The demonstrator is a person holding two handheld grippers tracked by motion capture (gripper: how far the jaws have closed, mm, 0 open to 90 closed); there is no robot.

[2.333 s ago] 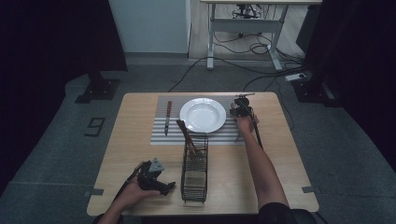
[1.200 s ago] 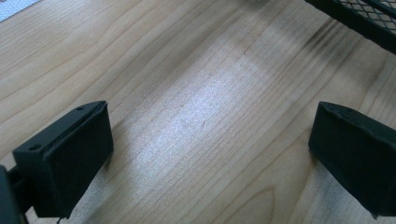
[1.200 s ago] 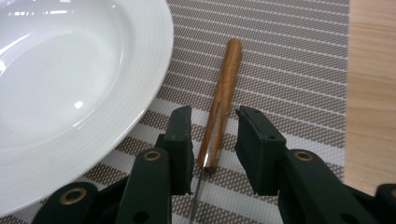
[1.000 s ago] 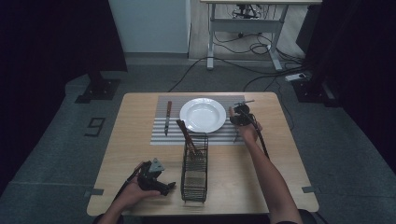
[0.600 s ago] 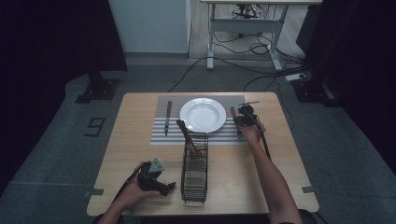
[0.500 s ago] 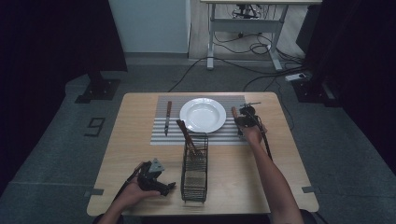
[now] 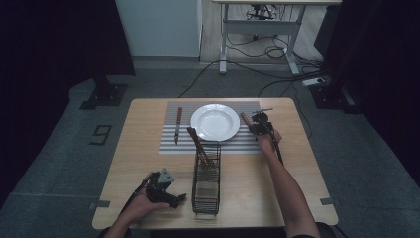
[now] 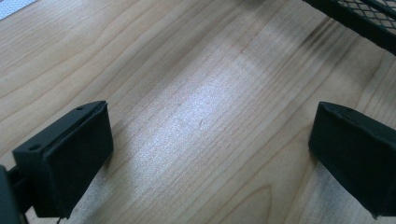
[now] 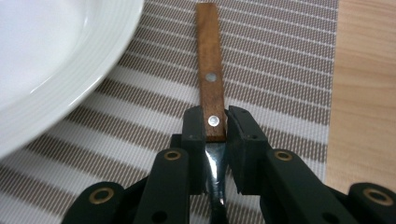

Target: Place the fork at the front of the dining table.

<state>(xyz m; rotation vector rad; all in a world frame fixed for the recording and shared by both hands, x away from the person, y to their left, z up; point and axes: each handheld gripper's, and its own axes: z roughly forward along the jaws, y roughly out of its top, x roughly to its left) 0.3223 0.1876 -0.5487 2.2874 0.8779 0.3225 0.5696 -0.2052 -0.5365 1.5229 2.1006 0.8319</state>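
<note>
My right gripper [image 9: 215, 122] jaws have just been closing and now clench the wooden-handled utensil [image 9: 209, 70], its handle pointing straight ahead beside the plate [image 9: 51, 65]; my left gripper [image 8: 210, 154] jaws stand released.

A lab or studio: black curtains [image 7: 59, 44] flank a grey carpeted floor [image 7: 59, 163], trailing cables [image 7: 257, 74], and a metal-framed desk [image 7: 257, 29] beyond the wooden table [image 7: 143, 148].

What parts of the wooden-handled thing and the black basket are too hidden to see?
- Wooden-handled utensil, right gripper view: its metal end is hidden between and under the right tongs, so its type is unclear.
- Wire basket, high view: contents too small and dark to identify.
- Left gripper view: basket cut off by the edge.
</note>
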